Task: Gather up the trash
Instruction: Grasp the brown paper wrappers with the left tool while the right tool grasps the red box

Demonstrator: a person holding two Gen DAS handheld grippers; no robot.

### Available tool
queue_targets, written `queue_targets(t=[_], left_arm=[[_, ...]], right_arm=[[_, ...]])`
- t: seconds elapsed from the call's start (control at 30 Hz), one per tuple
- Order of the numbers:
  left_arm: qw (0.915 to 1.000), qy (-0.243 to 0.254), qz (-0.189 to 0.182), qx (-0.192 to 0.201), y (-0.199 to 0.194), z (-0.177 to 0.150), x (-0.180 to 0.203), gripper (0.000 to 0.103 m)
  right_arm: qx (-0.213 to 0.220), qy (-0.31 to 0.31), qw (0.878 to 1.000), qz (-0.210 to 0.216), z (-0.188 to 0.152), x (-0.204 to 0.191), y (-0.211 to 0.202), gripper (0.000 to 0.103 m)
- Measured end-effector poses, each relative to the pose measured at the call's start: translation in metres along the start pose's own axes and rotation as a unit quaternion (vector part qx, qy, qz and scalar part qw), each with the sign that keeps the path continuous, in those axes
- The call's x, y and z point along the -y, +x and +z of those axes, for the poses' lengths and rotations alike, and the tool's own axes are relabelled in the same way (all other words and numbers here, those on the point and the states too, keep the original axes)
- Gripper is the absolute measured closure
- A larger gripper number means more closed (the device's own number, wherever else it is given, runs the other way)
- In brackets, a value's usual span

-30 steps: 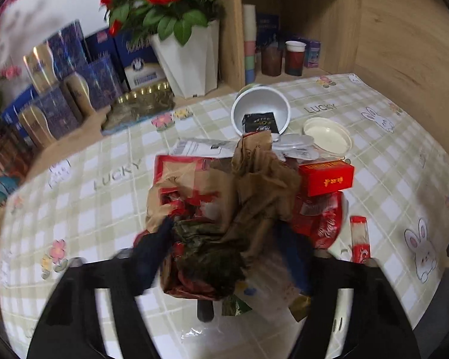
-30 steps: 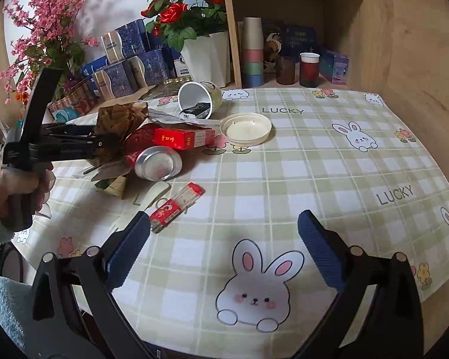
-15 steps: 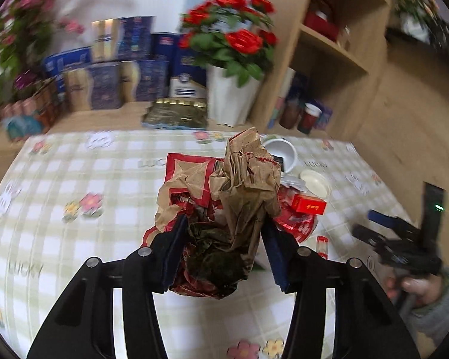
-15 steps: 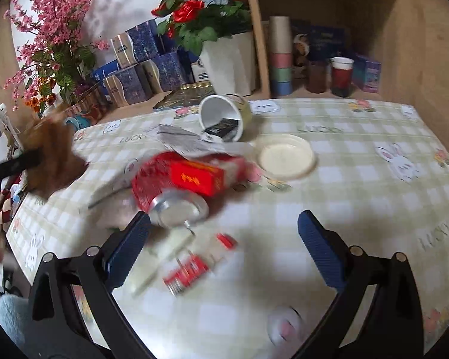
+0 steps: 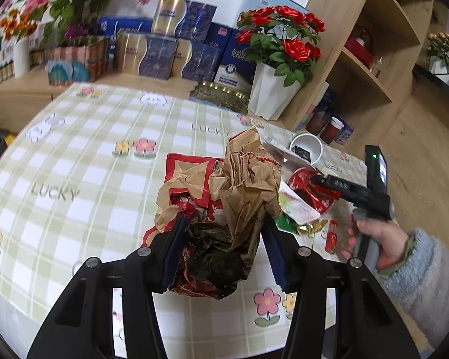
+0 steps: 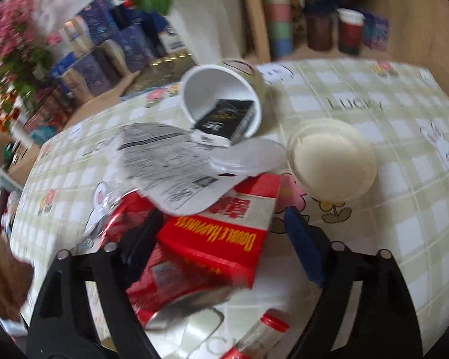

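My left gripper [image 5: 224, 242] is shut on a crumpled brown and red paper bag [image 5: 236, 191] and holds it above the checked tablecloth [image 5: 74, 161]. My right gripper [image 6: 221, 236] is open, its fingers on either side of a red cigarette box [image 6: 221, 239] that lies on a red can [image 6: 164, 272]. A printed paper [image 6: 170, 158], a tipped white cup [image 6: 221, 101] with a black packet, a white lid [image 6: 332, 161] and a small red-capped tube [image 6: 263, 335] lie around it. In the left wrist view the right gripper [image 5: 323, 181] reaches into the red trash pile [image 5: 308, 191].
A white vase of red roses [image 5: 272, 89], blue gift boxes [image 5: 164, 53] and a wooden shelf [image 5: 368, 59] with cups stand behind the table. Pink flowers [image 5: 54, 0] stand at the back left. The table edge runs close below my left gripper.
My left gripper has lifted the paper bag and drawn back to the left. My right gripper has moved forward and down over the cigarette box and can.
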State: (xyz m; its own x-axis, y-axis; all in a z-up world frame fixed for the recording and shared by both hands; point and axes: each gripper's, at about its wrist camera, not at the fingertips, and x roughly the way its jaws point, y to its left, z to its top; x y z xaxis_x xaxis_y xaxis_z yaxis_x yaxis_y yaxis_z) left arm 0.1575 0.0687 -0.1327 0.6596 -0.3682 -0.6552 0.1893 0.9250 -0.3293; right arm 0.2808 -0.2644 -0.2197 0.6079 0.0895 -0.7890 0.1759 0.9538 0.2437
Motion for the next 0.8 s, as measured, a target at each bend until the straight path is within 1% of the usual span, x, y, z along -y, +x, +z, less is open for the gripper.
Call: queue_targets(t=[0.03, 0.13, 0.23, 0.37, 0.53, 0.8], left_arm=[[1.0, -0.002, -0.001, -0.002, 0.0, -0.003, -0.001, 0.054], [0.9999, -0.007, -0.005, -0.006, 0.0, -0.011, -0.001, 0.054], [0.9998, -0.012, -0.012, -0.007, -0.001, -0.014, 0.0, 0.054], [0.9997, -0.008, -0.022, -0.01, -0.002, -0.016, 0.006, 0.054], [0.9991, -0.004, -0.041, -0.009, -0.007, -0.019, 0.021, 0.054], [0.9982, 0.006, -0.058, -0.014, -0.021, -0.033, 0.042, 0.054]], right_arm=[[-0.003, 0.01, 1.0, -0.003, 0.001, 0.003, 0.002, 0.033], [-0.007, 0.017, 1.0, -0.011, 0.0, 0.006, 0.001, 0.035], [-0.008, 0.016, 1.0, -0.007, -0.005, 0.009, -0.01, 0.036], [0.009, 0.004, 1.0, 0.001, -0.012, 0.017, -0.035, 0.037], [0.028, 0.017, 0.999, 0.022, -0.026, 0.03, -0.07, 0.039], [0.052, -0.003, 0.998, 0.04, -0.048, 0.03, -0.115, 0.041]])
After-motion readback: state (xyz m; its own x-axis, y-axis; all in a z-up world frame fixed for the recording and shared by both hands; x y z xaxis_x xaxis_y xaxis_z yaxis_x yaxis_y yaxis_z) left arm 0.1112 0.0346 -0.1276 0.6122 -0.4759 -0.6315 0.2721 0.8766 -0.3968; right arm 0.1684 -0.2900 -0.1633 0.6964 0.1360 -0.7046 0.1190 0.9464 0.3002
